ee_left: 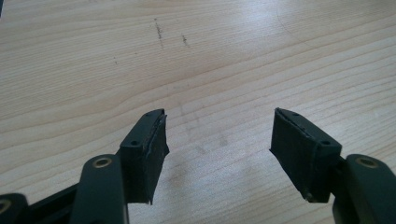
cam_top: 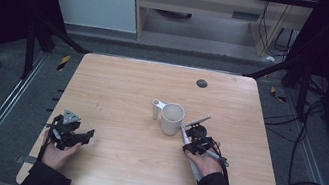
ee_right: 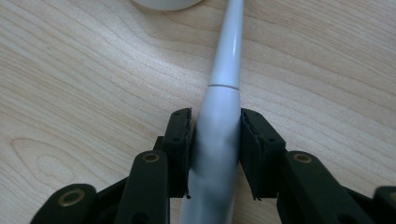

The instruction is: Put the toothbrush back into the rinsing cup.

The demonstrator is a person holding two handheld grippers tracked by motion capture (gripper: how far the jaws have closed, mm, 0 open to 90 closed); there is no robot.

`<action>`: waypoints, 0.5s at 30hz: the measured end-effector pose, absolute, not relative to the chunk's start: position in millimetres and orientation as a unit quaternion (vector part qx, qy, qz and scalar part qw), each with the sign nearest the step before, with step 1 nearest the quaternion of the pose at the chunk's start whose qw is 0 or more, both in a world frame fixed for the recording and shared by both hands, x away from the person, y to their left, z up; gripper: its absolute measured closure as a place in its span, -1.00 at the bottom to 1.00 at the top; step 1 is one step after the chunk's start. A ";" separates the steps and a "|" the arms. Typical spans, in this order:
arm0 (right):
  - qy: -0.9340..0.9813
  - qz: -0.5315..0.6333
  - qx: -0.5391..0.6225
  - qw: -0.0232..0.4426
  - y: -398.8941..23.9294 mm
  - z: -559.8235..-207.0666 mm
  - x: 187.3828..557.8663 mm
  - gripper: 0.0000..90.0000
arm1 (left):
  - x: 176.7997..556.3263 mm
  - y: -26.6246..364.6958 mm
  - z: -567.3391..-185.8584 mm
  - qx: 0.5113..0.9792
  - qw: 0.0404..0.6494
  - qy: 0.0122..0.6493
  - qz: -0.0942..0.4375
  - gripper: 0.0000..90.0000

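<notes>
The step in hand looks like a grasp on the electric toothbrush [ee_right: 219, 135]: in the right gripper view the white handle lies on the wood and runs up the middle of the frame between the two black jaws of the right hand-held gripper [ee_right: 215, 140], which sit close against its sides, apparently pressing it. In the high view the right hand-held gripper [cam_top: 193, 140] sits just right of centre, and the toothbrush [cam_top: 184, 135] lies beside it with its thinner neck reaching toward the white mug [cam_top: 171, 118], just above and to the left. A small white upright piece [cam_top: 156, 109] stands at the mug's left; what it is I cannot tell.

The next move, as I judge it, calls for a firm hold and a clean lift, since the handle is smooth and tapered and could slip or swing; if the mug is the goal, the brush must be tipped upright over its rim without knocking the mug.

The left hand-held gripper [cam_top: 75, 134] rests at the lower left of the high view, its jaws spread wide over bare wood with nothing between them.

The surface [cam_top: 118, 85] is a pale wood-grain tabletop with a dark round cap [cam_top: 201, 83] near its far edge. Around it are dark frame bars, grey floor, trailing cables and pale furniture at the top of the frame.
</notes>
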State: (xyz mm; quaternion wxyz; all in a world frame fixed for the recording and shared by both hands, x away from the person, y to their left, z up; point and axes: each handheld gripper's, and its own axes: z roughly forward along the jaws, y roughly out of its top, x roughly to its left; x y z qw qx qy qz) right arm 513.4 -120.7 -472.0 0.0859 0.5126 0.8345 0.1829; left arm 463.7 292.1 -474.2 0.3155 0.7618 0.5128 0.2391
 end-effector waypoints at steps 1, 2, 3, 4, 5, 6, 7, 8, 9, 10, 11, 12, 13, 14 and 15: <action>0.832 0.182 0.516 0.086 -121.0 -471.8 513.5 0.47 | 463.7 292.1 -474.2 0.762 0.315 0.513 0.239 -0.22; 0.830 0.181 0.520 0.085 -122.0 -471.7 513.6 0.48 | 463.7 292.1 -474.2 0.762 0.316 0.513 0.239 -0.22; 0.829 0.179 0.523 0.085 -123.1 -471.6 513.8 0.48 | 463.8 292.1 -474.2 0.762 0.316 0.513 0.239 -0.22; 0.827 0.178 0.526 0.087 -124.6 -471.3 513.9 0.49 | 463.9 292.0 -474.3 0.762 0.315 0.513 0.239 -0.22; 0.825 0.176 0.531 0.086 -125.1 -470.9 513.8 0.49 | 463.9 292.1 -474.4 0.762 0.315 0.513 0.239 -0.22; 0.823 0.176 0.533 0.087 -126.5 -471.1 513.9 0.49 | 464.0 292.0 -474.5 0.762 0.315 0.513 0.238 -0.22; 0.824 0.177 0.531 0.088 -127.9 -471.1 514.0 0.49 | 464.0 292.0 -474.4 0.762 0.315 0.513 0.238 -0.22; 0.822 0.176 0.534 0.087 -129.7 -470.9 513.9 0.49 | 463.9 292.0 -474.4 0.762 0.315 0.513 0.238 -0.22; 0.822 0.176 0.535 0.086 -131.1 -471.0 513.8 0.49 | 463.9 292.0 -474.4 0.762 0.316 0.513 0.238 -0.22; 0.821 0.176 0.537 0.087 -132.4 -470.8 513.7 0.49 | 463.9 292.1 -474.4 0.761 0.316 0.514 0.238 -0.22; 0.820 0.176 0.537 0.086 -133.7 -470.8 513.5 0.50 | 463.9 292.1 -474.4 0.762 0.315 0.513 0.238 -0.22; 0.820 0.175 0.538 0.085 -135.0 -470.5 513.2 0.50 | 463.8 292.1 -474.4 0.762 0.315 0.514 0.238 -0.22; 0.820 0.176 0.538 0.085 -136.5 -470.3 513.0 0.50 | 463.8 292.1 -474.4 0.762 0.315 0.513 0.238 -0.22; 0.819 0.178 0.539 0.085 -137.8 -469.6 512.6 0.50 | 463.8 292.1 -474.3 0.762 0.316 0.513 0.238 -0.22; 0.818 0.181 0.539 0.084 -139.2 -468.4 512.1 0.50 | 463.8 292.1 -474.3 0.762 0.315 0.513 0.239 -0.22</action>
